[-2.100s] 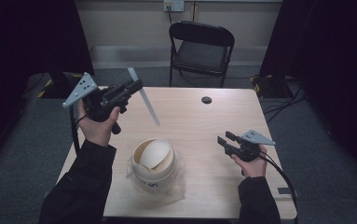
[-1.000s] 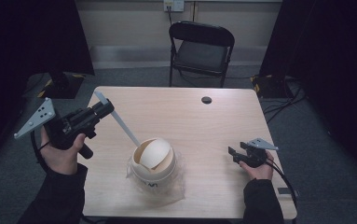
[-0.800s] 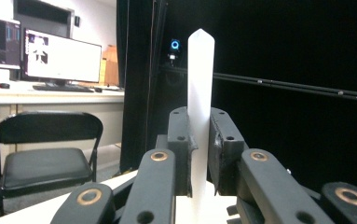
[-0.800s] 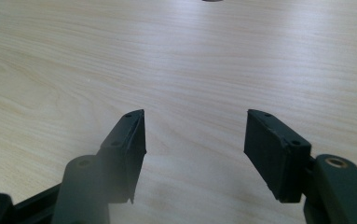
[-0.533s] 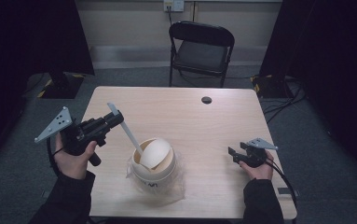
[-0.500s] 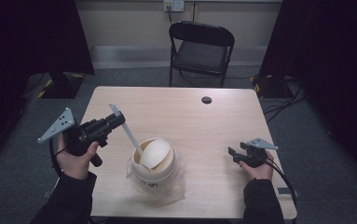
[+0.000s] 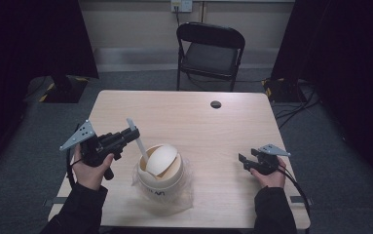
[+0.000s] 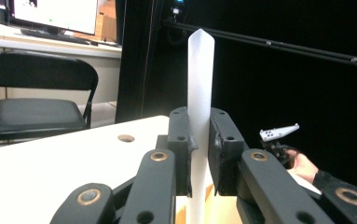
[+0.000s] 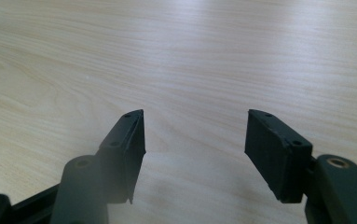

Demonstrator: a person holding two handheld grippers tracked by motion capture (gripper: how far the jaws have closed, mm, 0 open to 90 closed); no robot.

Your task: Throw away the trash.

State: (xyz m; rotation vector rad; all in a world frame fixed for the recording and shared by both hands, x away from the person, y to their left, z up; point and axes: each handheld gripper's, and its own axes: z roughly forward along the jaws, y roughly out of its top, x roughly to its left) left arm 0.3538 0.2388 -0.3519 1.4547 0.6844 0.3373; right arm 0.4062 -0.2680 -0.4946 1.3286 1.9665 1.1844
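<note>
Bowl (image 7: 159,165), cream and wrapped in clear plastic, sat near the table's (image 7: 208,122) front edge, a curved lid piece tilted inside it. Left gripper (image 7: 125,135), jaws clamped on a white strip (image 8: 200,84), angled it into the bowl, probably to stir or scoop. Right gripper (image 7: 245,162) rested apart, jaws spread, empty

L gripper (image 8: 199,154) has both black jaws clamped on a white flat strip (image 8: 200,84), upright, pointed tip up; light wood table (image 8: 50,158) below w/ a round hole (image 8: 126,138); black folding chair (image 8: 31,109) at left; other gripper (image 8: 278,140) in a hand at far right.
</note>
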